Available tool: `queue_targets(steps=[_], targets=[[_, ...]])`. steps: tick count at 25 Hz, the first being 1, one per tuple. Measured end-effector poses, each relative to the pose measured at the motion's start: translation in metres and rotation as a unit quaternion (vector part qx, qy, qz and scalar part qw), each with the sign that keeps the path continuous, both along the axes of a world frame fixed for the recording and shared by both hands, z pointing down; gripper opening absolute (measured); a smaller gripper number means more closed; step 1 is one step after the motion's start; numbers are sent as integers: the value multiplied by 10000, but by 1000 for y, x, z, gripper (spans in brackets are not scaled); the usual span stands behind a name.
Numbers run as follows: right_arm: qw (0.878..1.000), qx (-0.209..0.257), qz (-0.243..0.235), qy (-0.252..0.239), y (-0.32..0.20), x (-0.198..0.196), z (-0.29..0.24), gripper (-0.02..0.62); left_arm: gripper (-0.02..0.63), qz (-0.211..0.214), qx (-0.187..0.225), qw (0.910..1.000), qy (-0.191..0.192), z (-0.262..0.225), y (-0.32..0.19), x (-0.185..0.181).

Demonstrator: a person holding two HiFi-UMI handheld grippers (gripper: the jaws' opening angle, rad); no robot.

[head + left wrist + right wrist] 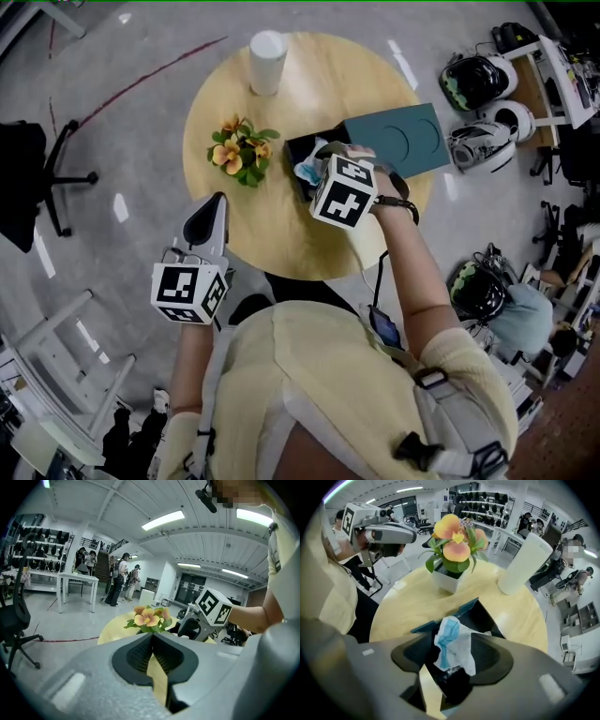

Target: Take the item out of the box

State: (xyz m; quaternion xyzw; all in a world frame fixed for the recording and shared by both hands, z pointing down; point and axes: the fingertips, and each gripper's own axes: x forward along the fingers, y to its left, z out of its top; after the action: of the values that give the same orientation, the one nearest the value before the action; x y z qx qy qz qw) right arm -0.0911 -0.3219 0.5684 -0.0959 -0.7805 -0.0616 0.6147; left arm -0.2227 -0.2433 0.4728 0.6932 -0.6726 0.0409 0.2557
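A dark teal box (302, 145) lies open on the round wooden table (281, 234), its lid (398, 141) folded out to the right. A crumpled white and blue item (452, 644) sticks up out of the box (471, 613). My right gripper (454, 663) hangs over the box with its jaws wide apart on either side of the item, and the pads do not press on it. In the head view the item (307, 173) shows just left of the right gripper (326, 157). My left gripper (208, 217) is shut and empty at the table's near left edge.
A small pot of orange flowers (242, 150) stands left of the box. A white cylinder (267, 61) stands at the table's far edge. An office chair (28, 178) is on the floor at left, and helmets (478, 80) lie at right. People stand far off.
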Motion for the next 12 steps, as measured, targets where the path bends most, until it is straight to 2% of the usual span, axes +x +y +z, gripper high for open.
queue_targets(steps=[8,12], targets=[[9989,114,-285,344,0,-3,23,273,5,-38,-18,9999,95,3,-5,-7],[9983,391,-252,343,-6,-4,32,237,5,-3,0,10000,73,2,-4,-8]])
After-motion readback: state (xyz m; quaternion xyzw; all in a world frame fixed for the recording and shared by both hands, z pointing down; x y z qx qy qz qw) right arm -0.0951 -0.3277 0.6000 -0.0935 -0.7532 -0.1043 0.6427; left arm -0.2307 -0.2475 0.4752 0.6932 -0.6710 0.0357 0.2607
